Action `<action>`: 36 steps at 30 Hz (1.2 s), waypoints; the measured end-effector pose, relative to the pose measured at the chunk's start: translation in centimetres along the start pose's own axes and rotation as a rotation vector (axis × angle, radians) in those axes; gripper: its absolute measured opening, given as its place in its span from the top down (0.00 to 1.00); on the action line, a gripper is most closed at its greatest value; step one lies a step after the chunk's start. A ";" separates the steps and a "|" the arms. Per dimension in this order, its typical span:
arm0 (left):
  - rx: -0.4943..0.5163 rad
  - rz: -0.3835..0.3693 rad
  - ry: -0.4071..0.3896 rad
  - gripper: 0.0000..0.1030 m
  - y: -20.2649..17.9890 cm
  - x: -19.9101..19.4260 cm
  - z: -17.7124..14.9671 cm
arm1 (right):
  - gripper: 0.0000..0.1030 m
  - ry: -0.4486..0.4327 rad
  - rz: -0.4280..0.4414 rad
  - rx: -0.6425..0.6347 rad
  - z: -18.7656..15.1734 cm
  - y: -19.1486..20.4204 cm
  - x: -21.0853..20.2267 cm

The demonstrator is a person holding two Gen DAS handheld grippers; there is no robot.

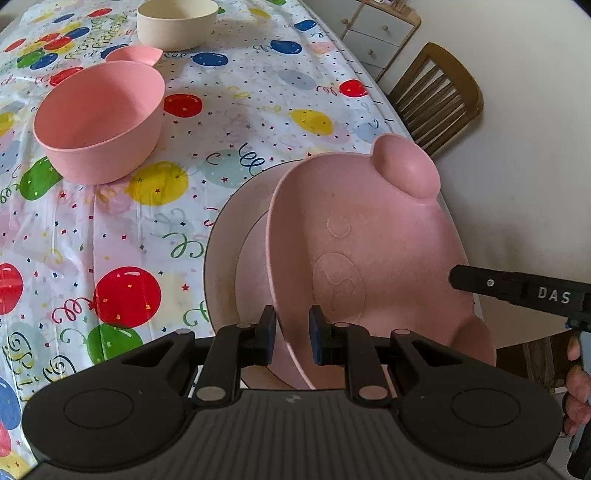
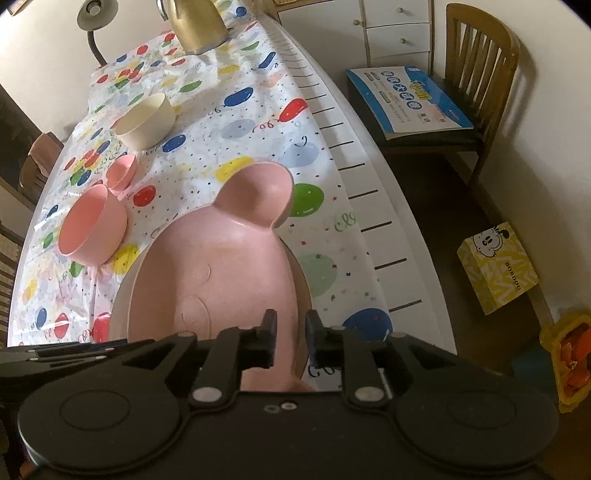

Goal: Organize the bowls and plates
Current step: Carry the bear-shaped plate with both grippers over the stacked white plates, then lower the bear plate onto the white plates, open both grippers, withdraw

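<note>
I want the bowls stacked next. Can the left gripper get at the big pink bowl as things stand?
Probably not yet. The left gripper straddles the rim of the bear plate, so it seems busy. The way to the big pink bowl over the tablecloth looks free otherwise.

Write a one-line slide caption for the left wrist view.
Left gripper straddles the rim of a tilted pink bear-shaped plate above a white plate; pink bowl and cream bowl wait behind.
</note>
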State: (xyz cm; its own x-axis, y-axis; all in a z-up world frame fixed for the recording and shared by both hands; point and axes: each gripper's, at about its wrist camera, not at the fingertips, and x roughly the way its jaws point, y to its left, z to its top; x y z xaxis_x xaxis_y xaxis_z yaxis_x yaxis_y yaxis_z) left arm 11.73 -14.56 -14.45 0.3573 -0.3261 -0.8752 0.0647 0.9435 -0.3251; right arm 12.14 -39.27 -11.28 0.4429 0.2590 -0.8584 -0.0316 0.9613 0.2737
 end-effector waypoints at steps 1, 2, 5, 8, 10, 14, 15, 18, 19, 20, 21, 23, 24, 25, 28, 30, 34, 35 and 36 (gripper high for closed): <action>-0.001 0.004 -0.002 0.82 0.1 -0.1 0.0 | 0.82 -0.002 0.000 0.004 0.1 -0.1 -0.1; -0.001 0.004 -0.002 0.82 0.1 -0.1 0.0 | 0.81 -0.005 -0.001 0.006 0.1 -0.2 -0.2; -0.011 0.004 -0.002 0.82 0.5 -0.3 0.0 | 0.79 -0.017 0.002 0.003 0.2 -0.1 -0.7; -0.009 0.008 -0.008 0.82 0.6 -0.8 0.0 | 0.73 -0.036 0.009 -0.012 0.2 0.2 -1.4; -0.003 0.009 -0.018 0.82 0.7 -1.3 -0.1 | 0.70 -0.046 0.015 -0.016 0.3 0.5 -1.8; 0.012 0.008 -0.048 0.82 0.8 -2.8 -0.1 | 0.68 -0.067 0.032 -0.032 0.3 1.4 -2.6; 0.018 0.006 -0.057 0.82 0.8 -3.3 -0.1 | 0.67 -0.072 0.037 -0.040 0.2 1.7 -2.8; 0.035 0.000 -0.084 0.82 0.9 -4.6 -0.1 | 0.66 -0.089 0.051 -0.063 0.2 2.9 -3.5; 0.038 -0.001 -0.093 0.82 0.9 -5.0 -0.1 | 0.64 -0.095 0.059 -0.069 0.2 3.3 -3.7; 0.042 -0.003 -0.103 0.82 1.0 -5.4 -0.1 | 0.64 -0.100 0.064 -0.074 0.2 3.6 -3.9; 0.048 -0.003 -0.114 0.81 1.1 -5.9 -0.2 | 0.63 -0.105 0.071 -0.079 0.1 4.0 -4.1; 0.061 -0.001 -0.136 0.79 1.2 -6.9 -0.2 | 0.60 -0.116 0.084 -0.095 0.0 4.9 -4.6; 0.066 0.001 -0.148 0.75 1.3 -7.4 -0.3 | 0.58 -0.121 0.088 -0.103 0.0 5.3 -4.8; 0.070 0.004 -0.163 0.68 1.4 -8.0 -0.3 | 0.56 -0.127 0.096 -0.113 -0.1 5.9 -5.0; 0.077 0.025 -0.219 0.38 1.8 -9.7 -0.5 | 0.48 -0.143 0.115 -0.135 -0.2 7.3 -5.7; 0.088 0.041 -0.263 0.38 2.1 -10.9 -0.5 | 0.42 -0.155 0.121 -0.145 -0.2 8.2 -6.1; 0.090 0.054 -0.313 0.37 3.0 -13.0 -0.2 | 0.28 -0.188 0.132 -0.178 0.0 10.3 -7.0; 0.090 0.057 -0.324 0.37 3.2 -13.5 -0.2 | 0.26 -0.197 0.135 -0.188 0.0 10.7 -7.2; 0.089 0.062 -0.338 0.36 3.5 -14.0 -0.2 | 0.21 -0.207 0.140 -0.200 0.0 11.2 -7.5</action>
State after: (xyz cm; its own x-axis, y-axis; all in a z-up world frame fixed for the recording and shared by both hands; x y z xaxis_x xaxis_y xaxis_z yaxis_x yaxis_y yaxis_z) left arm 6.80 -6.71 -3.37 0.6499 -0.2438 -0.7198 0.1084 0.9672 -0.2297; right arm 8.52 -30.41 -1.79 0.5942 0.3848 -0.7063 -0.2714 0.9226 0.2743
